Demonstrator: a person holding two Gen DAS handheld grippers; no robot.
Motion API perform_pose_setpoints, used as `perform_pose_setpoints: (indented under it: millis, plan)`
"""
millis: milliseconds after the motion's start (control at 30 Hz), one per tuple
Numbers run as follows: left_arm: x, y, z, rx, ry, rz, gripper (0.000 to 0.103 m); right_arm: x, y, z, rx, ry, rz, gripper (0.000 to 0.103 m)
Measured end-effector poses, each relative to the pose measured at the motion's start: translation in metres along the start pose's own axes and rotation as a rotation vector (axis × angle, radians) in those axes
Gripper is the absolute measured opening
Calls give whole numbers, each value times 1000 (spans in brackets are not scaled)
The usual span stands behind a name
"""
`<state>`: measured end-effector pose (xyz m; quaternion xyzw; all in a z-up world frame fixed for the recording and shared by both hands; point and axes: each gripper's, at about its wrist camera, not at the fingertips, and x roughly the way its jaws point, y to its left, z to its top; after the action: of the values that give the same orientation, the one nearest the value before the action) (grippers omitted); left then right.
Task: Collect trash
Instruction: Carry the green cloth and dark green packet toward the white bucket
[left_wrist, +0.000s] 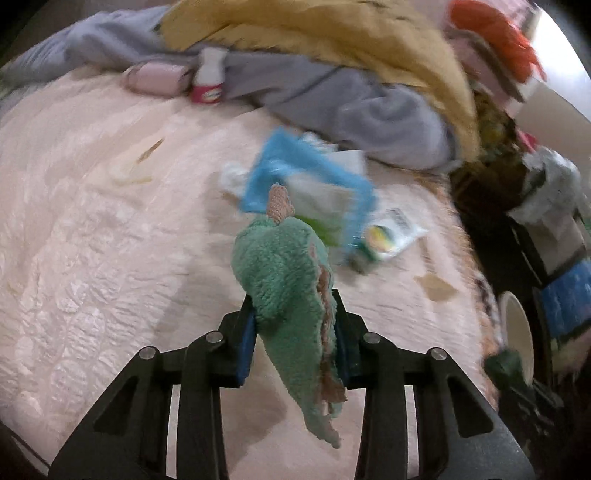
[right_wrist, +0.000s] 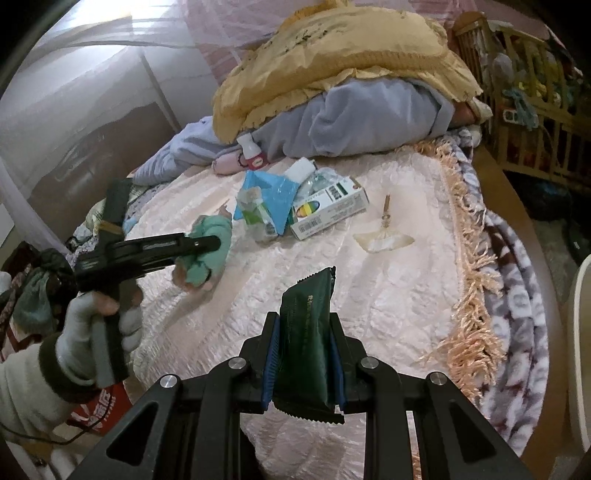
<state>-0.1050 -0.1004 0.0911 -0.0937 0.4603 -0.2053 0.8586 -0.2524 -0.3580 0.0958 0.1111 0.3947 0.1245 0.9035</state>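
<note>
My left gripper (left_wrist: 295, 317) is shut on a fuzzy green sock (left_wrist: 284, 273) with a pink toe and holds it above the pink bedspread (left_wrist: 92, 240); both also show in the right wrist view (right_wrist: 214, 245), the sock (right_wrist: 207, 258) hanging from the jaws. My right gripper (right_wrist: 304, 332) is shut on a dark green wrapper (right_wrist: 306, 332), held upright over the bed. Beyond lie a blue packet (right_wrist: 275, 192), a clear plastic wrapper (right_wrist: 255, 218), a white box with coloured stripes (right_wrist: 328, 208) and a small red-and-white bottle (right_wrist: 253, 151).
A yellow pillow (right_wrist: 332, 55) and a grey blanket (right_wrist: 362, 122) are piled at the head of the bed. A cream paper scrap with a stick (right_wrist: 384, 236) lies to the right. A fringed patterned blanket (right_wrist: 517, 314) hangs off the bed's right edge. A wooden crib (right_wrist: 524, 92) stands beyond.
</note>
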Motion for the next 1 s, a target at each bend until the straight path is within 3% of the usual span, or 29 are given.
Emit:
perform_pose_setpoints:
  millis: [300, 667, 1000]
  plan:
    - [-28, -91, -8, 196, -33, -83, 33, -33, -11, 1, 8, -56, -48, 23]
    - [-19, -186, -25, 376, -21, -154, 33, -87, -58, -2, 53, -121, -173, 23]
    - [10, -270, -43, 494, 49, -253, 33, -125, -115, -12, 117, -153, -295, 23]
